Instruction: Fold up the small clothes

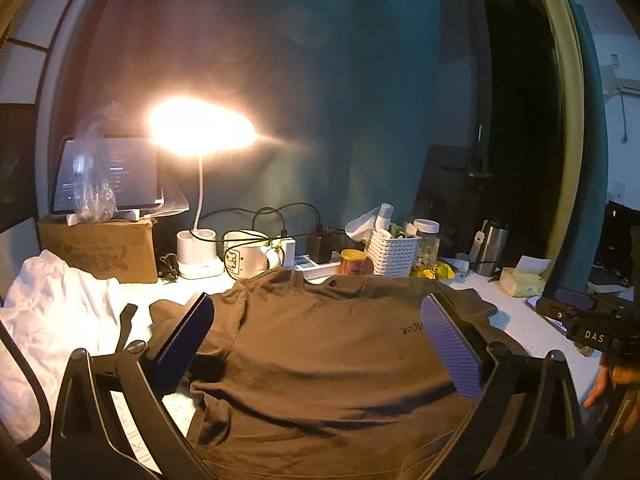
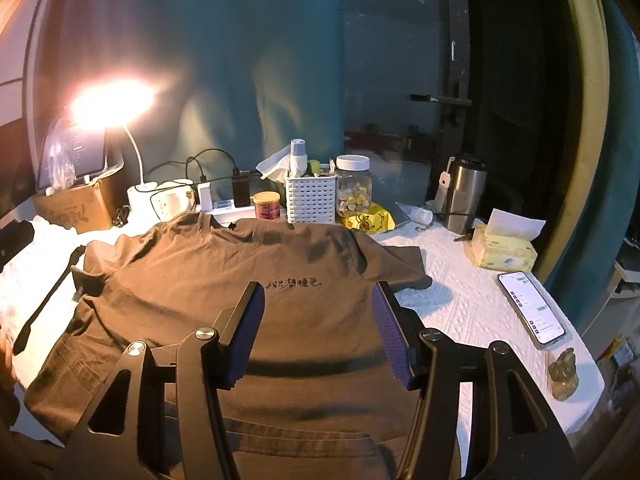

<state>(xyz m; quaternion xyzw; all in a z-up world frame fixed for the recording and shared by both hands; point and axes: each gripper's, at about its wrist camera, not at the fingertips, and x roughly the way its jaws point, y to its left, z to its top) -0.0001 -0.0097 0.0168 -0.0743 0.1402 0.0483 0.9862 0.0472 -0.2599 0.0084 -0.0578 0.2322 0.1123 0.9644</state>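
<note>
A brown T-shirt (image 1: 320, 360) with dark printed characters lies spread flat, front up, on the white table cover, collar toward the back; it also shows in the right wrist view (image 2: 224, 288). My left gripper (image 1: 316, 320) is open and empty, hovering above the shirt's middle. My right gripper (image 2: 318, 304) is open and empty, hovering above the shirt just below the print (image 2: 294, 285). The right gripper's body (image 1: 592, 332) shows at the right edge of the left wrist view.
White cloth (image 1: 52, 320) lies left of the shirt. Behind it stand a lit desk lamp (image 1: 200, 128), mug (image 1: 244, 256), power strip, white basket (image 2: 310, 198), jar (image 2: 354, 190), steel flask (image 2: 466, 196). A tissue box (image 2: 504, 248), phone (image 2: 530, 308) and small figurine (image 2: 564, 376) lie right.
</note>
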